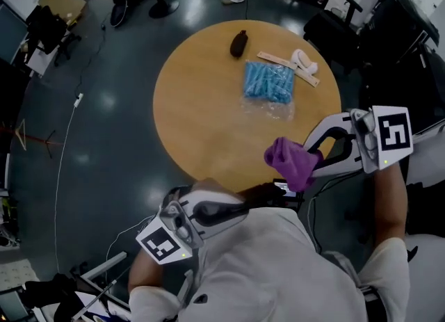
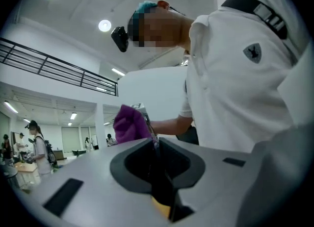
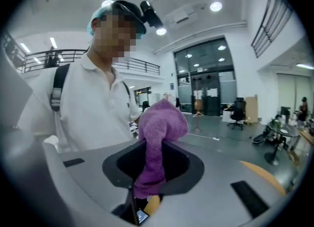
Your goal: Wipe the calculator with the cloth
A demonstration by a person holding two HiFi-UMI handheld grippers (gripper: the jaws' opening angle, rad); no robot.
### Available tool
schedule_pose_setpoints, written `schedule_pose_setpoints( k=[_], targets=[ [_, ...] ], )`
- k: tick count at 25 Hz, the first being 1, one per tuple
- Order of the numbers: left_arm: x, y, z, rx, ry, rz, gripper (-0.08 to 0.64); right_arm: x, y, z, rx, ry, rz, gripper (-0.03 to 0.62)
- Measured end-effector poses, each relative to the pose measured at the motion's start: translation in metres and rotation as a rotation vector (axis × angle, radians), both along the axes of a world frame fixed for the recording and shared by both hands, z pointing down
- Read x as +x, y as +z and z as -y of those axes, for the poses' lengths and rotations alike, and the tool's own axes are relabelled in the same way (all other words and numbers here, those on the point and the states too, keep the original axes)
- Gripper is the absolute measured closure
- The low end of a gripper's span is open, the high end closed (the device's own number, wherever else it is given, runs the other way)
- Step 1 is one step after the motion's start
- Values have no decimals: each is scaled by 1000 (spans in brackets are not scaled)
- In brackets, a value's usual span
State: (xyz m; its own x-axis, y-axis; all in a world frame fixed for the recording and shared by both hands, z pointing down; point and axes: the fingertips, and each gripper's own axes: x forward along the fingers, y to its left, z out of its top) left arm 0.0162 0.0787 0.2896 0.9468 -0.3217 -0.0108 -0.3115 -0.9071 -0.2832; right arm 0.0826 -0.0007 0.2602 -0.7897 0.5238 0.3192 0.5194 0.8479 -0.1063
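While the left gripper (image 1: pixel 254 201) clamps the calculator (image 1: pixel 283 188) edge-on near the chest, the right gripper (image 1: pixel 318 159) pinches a purple cloth (image 1: pixel 292 162) just beside it. Calc looks light, stiff and slick, so grip the edges. Cloth is soft and limp. Table (image 1: pixel 195 126) w/ blue bag (image 1: pixel 268 81) sits beyond; nothing obstructs.

The head view looks steeply down over the left claw (image 1: pixel 270 194) and right claw (image 1: pixel 314 159). Each claw's view faces the person (image 2: pixel 235 74) closely, sharing the cloth (image 2: pixel 128 123).

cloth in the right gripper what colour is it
Purple: a soft knitted purple cloth, one plain colour with no pattern. It shows best in the right gripper view.
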Motion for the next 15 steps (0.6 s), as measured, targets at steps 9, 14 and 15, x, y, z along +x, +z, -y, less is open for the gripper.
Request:
schedule_pose_setpoints(
  k=[9, 14, 15],
  targets=[
    [23, -13, -14, 48, 56, -20, 514, -16, 28, -51, 107, -363, -178, 506],
    [25, -25, -23, 81, 70, -37, 514, -19, 40, -54, 61, -389, -180, 506],
    [25, -28, -25, 90, 74, -42, 514, -19, 42, -53, 45, -393, -176, 506]
  ],
)
